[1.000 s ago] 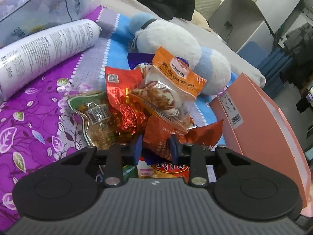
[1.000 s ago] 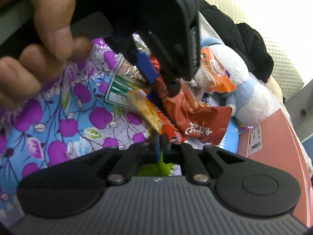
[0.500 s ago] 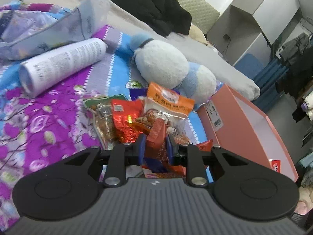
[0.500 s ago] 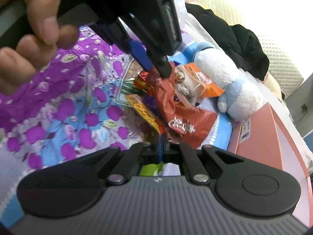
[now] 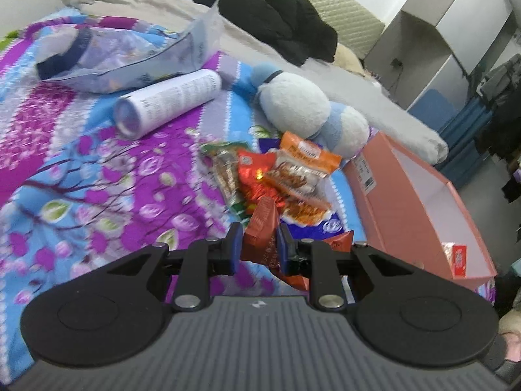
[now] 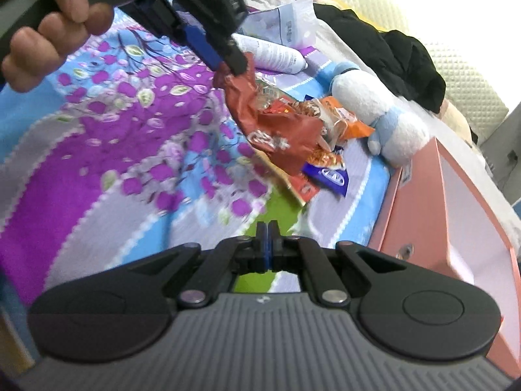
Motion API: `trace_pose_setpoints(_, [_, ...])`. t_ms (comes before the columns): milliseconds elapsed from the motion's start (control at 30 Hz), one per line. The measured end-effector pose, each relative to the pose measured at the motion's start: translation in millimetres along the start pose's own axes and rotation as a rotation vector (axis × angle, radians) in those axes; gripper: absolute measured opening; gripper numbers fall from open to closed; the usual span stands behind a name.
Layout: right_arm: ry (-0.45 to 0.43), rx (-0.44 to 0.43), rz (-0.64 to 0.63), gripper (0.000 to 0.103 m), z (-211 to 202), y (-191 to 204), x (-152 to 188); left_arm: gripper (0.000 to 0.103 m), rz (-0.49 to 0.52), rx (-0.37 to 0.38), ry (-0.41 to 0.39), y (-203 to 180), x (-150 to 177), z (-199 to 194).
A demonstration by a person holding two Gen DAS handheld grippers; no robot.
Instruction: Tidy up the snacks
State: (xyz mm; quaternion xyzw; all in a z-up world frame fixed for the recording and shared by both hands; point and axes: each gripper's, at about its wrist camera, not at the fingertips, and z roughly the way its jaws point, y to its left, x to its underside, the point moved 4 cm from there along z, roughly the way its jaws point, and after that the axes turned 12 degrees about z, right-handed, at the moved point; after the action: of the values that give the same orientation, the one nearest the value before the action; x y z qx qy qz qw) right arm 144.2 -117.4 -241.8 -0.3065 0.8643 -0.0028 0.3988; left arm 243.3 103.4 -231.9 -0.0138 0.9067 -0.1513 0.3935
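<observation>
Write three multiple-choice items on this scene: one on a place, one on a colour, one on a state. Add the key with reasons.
1. Where is the box relative to the snack pile, in the left wrist view?
A. right of it
B. left of it
C. under it

2. What colour is the box's outside?
A. green
B. pink
C. black

3. What is the left tool doing?
A. open, empty
B. gripping a red packet
C. gripping the spray can

Key: A, the box stands at the bed's right edge; B, its walls are pink; B, the packet is pinched between the pads.

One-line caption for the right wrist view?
Left gripper lifts a crinkled red foil snack packet above the floral bedspread.
</observation>
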Motion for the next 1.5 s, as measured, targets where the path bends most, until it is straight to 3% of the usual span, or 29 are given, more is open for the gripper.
trace_pose_setpoints(300, [-0.032,0.034,0.107,0.004,-31.0,-6.9,6.9,0.026,-0.041,-0.085,0.039,18.0,28.9,-23.3])
trace_pose_setpoints(467, [-0.056,-0.002,0.250,0.007,-27.9,-20.9,-4.9,0.026,-0.065,-0.089,0.037,23.0,34.2,-27.6])
trace_pose_setpoints(500, [-0.059,-0.013,0.278,0.013,-26.2,-23.1,-7.3,0.026,-0.065,-0.090,0.036,22.5,34.4,-28.2])
trace_pose_setpoints(533, [-0.065,-0.022,0.305,0.035,-24.0,-25.5,-10.5,0.026,-0.065,-0.088,0.034,22.3,34.4,-28.6])
trace_pose_setpoints(600, [-0.094,-0.026,0.337,0.055,-22.7,-26.8,-14.6,0.026,-0.070,-0.083,0.030,21.7,34.0,-28.8])
trace_pose_setpoints(667, [-0.128,-0.041,0.361,0.054,-19.1,-28.0,-21.9,0.026,-0.073,-0.078,0.027,21.5,33.5,-27.7])
trace_pose_setpoints(900, [-0.174,-0.053,0.475,0.055,15.2,-47.2,-56.3,0.026,-0.084,-0.070,0.025,27.3,29.7,-22.3])
trace_pose_setpoints(1033, [-0.176,-0.054,0.578,0.077,43.1,-67.4,-73.8,0.026,-0.092,-0.067,0.029,33.6,27.5,-17.4])
trace_pose_setpoints(1367, [-0.074,-0.111,0.862,0.081,131.2,-99.6,-97.0,0.026,-0.109,-0.046,0.044,40.4,27.0,-9.2])
trace_pose_setpoints(1500, [-0.044,-0.109,0.872,0.081,153.2,-100.6,-103.4,0.026,-0.119,-0.042,0.051,42.9,30.2,-8.5])
